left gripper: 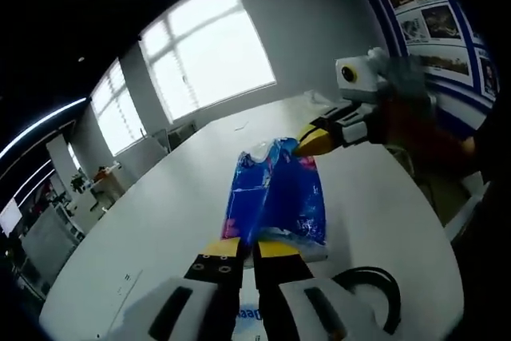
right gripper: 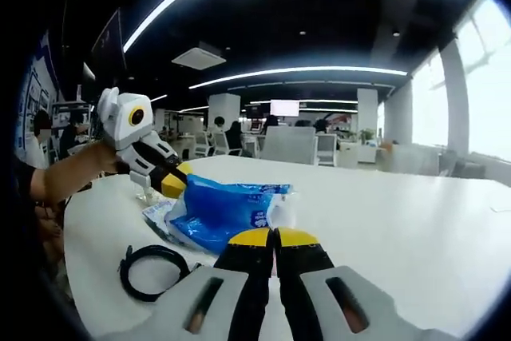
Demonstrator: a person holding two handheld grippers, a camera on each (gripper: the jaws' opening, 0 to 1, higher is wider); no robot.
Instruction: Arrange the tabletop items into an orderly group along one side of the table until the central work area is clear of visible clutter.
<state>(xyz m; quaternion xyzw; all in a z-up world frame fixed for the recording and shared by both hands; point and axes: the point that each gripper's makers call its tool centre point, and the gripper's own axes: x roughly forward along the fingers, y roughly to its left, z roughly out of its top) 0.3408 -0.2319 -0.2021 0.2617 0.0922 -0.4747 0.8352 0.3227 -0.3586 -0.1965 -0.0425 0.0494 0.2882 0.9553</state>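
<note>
Gripping opposite ends of the blue bag (left gripper: 278,196), both tools clamp shut.

Your left yellow-tipped black two-jaw gripper (left gripper: 249,249) points forward, jaws pressed together at the tips. Your right yellow-tipped black gripper (right gripper: 274,239) is likewise closed, tips meeting. In the left gripper view, it reaches in from the right, your forearm (left gripper: 435,137) behind it, wrist level.
</note>
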